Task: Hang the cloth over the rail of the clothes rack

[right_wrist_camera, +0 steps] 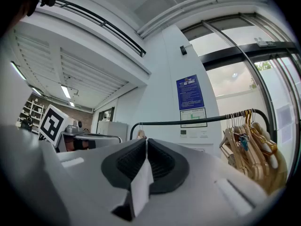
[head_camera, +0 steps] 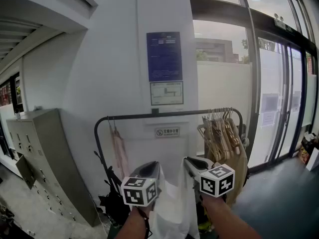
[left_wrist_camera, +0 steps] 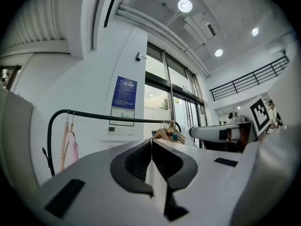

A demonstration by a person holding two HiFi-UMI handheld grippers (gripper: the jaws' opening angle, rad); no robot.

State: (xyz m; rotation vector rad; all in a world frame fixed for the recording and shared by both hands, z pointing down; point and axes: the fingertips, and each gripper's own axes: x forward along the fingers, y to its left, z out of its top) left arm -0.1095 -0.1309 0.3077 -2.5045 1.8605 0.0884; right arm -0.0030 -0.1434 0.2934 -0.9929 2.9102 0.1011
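The black rail (head_camera: 169,114) of the clothes rack runs across the white wall, above and beyond both grippers. A white cloth (head_camera: 169,208) hangs between them, below the rail. My left gripper (head_camera: 153,164) is shut on one top edge of the cloth and my right gripper (head_camera: 188,160) is shut on the other. In the left gripper view the left gripper (left_wrist_camera: 151,142) pinches a strip of the cloth (left_wrist_camera: 157,187), with the rail (left_wrist_camera: 117,118) ahead. In the right gripper view the right gripper (right_wrist_camera: 146,142) pinches the cloth (right_wrist_camera: 141,187), with the rail (right_wrist_camera: 188,122) ahead.
Several wooden hangers (head_camera: 222,133) crowd the rail's right end. A pink garment (head_camera: 119,153) hangs near its left end. A grey locker cabinet (head_camera: 45,153) stands at the left, glass doors (head_camera: 279,108) at the right. Dark items (head_camera: 112,203) lie at the rack's base.
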